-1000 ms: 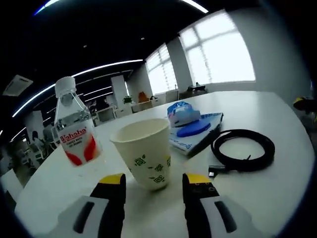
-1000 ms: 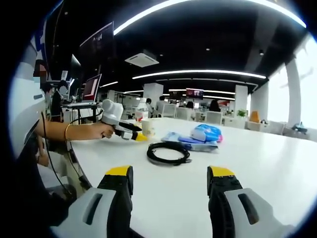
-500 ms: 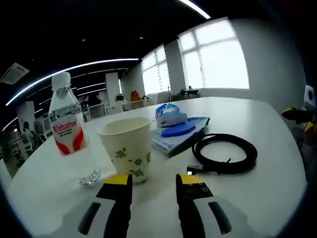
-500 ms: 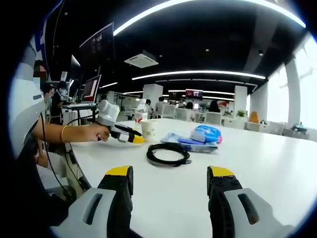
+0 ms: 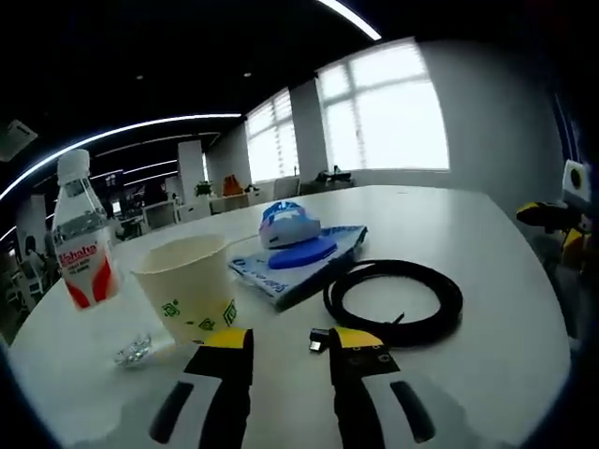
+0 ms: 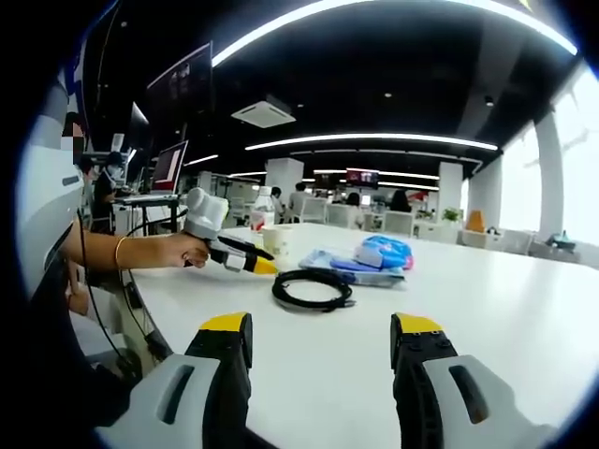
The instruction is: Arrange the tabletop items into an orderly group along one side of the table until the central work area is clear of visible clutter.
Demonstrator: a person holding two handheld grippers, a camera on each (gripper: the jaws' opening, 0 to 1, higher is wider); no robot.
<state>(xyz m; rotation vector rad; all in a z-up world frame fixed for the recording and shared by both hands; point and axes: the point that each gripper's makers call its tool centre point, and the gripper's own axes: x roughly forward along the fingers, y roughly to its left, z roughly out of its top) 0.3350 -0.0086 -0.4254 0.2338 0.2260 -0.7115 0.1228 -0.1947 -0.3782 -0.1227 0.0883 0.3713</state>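
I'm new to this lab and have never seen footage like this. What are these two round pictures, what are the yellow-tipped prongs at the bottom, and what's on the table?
No robot here: a person holds a two-jaw gripper in each hand, and a fisheye camera rides on each, looking along its jaws. The yellow-tipped prongs are those jaws.

In the left gripper view, the left gripper is open and holds nothing. Ahead of it on the white table stand a paper cup and a water bottle; a coiled black cable lies to the right, and beyond it a blue packet rests on a blue-and-white flat pack.

The right gripper view looks from farther off: the right gripper is open and empty too, and the person's hand holding the left gripper appears on the left, near the same cable.
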